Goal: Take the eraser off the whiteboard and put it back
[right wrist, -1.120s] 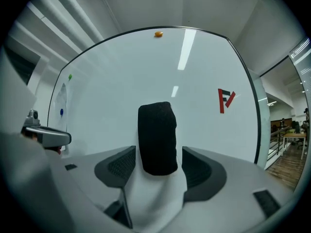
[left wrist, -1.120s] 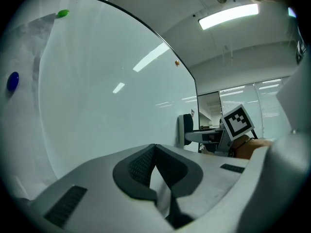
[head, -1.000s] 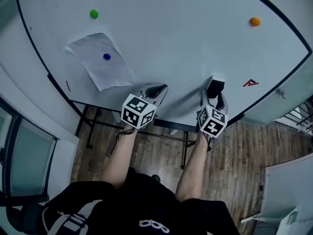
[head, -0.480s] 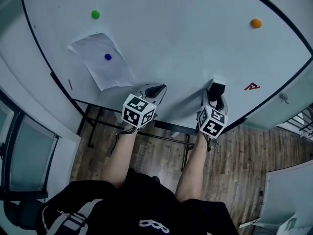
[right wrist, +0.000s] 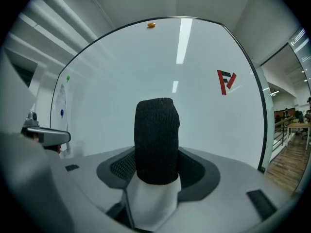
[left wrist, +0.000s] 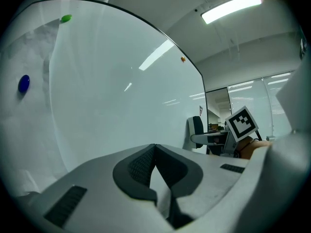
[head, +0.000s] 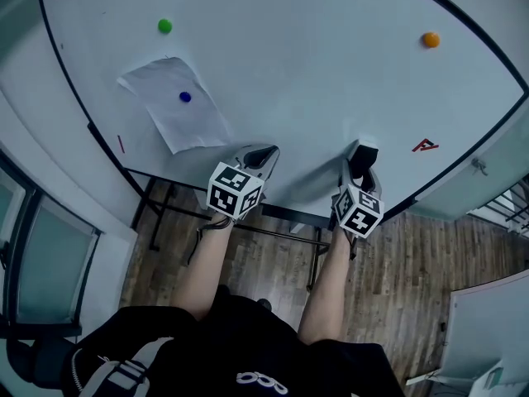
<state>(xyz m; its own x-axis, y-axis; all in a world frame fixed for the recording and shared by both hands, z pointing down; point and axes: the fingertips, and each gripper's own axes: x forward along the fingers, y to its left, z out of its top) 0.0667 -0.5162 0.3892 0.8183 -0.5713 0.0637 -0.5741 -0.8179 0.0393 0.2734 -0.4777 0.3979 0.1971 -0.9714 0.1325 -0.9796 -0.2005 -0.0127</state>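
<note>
The eraser (head: 364, 150), black felt on a white body, stands against the whiteboard (head: 314, 73) near its lower edge. My right gripper (head: 362, 165) reaches level at it. In the right gripper view the eraser (right wrist: 156, 140) fills the gap of that gripper (right wrist: 156, 165). Its jaws have just been closing, and both pads now touch the eraser's sides. My left gripper (head: 263, 153) is held next to the board further left, shut and empty. Its pads meet at the tip in the left gripper view (left wrist: 154, 152).
A sheet of paper (head: 173, 110) is pinned by a blue magnet (head: 184, 97) at the board's left. A green magnet (head: 165, 26), an orange magnet (head: 431, 39) and a red logo (head: 424, 145) are also on the board. Wooden floor and the black stand (head: 285, 213) lie below.
Almost nothing differs. Both grippers stay at the board's lower edge, the right one around the eraser, and the view has shifted only slightly.
</note>
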